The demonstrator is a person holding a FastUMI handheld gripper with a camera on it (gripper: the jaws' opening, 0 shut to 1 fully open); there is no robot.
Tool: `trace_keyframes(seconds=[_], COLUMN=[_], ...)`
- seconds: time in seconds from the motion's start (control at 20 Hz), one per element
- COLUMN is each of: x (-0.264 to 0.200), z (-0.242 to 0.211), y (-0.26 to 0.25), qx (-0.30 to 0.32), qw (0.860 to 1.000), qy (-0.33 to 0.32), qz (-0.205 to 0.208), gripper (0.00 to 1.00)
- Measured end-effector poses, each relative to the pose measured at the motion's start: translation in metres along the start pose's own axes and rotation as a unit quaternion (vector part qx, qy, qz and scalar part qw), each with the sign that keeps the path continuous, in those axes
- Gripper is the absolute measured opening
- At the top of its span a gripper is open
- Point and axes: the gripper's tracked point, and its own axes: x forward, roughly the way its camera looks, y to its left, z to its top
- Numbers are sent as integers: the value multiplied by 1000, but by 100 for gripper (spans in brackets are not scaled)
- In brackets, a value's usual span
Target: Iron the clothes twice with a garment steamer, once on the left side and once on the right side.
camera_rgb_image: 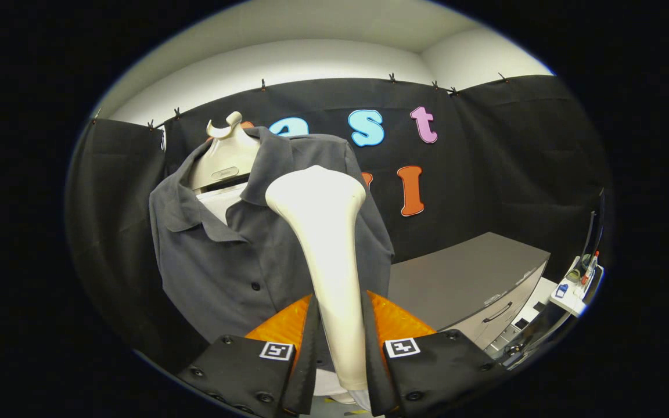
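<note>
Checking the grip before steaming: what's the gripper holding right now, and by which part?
The gripper is shut on the garment steamer, both fingers pressing its narrow handle, with the wide head up against the grey shirt.

The steamer (326, 255) stood between the gripper (339, 325) fingers, both pressed against its handle; its lower end was cut off below them, and its face was turned away toward the shirt (236, 255). The steamer covered the middle of the shirt front, and the fingers hid the hem. The hanger (224, 154) was largely covered by the collar. Small items on the shelf (572, 290) beside the cabinet (474, 278) were too small to identify.
</note>
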Motion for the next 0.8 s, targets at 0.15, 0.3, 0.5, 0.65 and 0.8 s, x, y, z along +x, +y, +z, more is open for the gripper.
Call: trace_keyframes(seconds=[0.15, 0.3, 0.5, 0.65, 0.8], x=[6, 22, 42, 48, 51], z=[-11, -24, -47, -66, -85], y=[8, 13, 16, 16, 14], qx=[-3, -5, -7, -7, -8], qw=[1000, 1000, 998, 997, 995], qy=[11, 30, 57, 77, 98], qz=[1, 0, -2, -4, -8], gripper=[44, 44, 44, 43, 44])
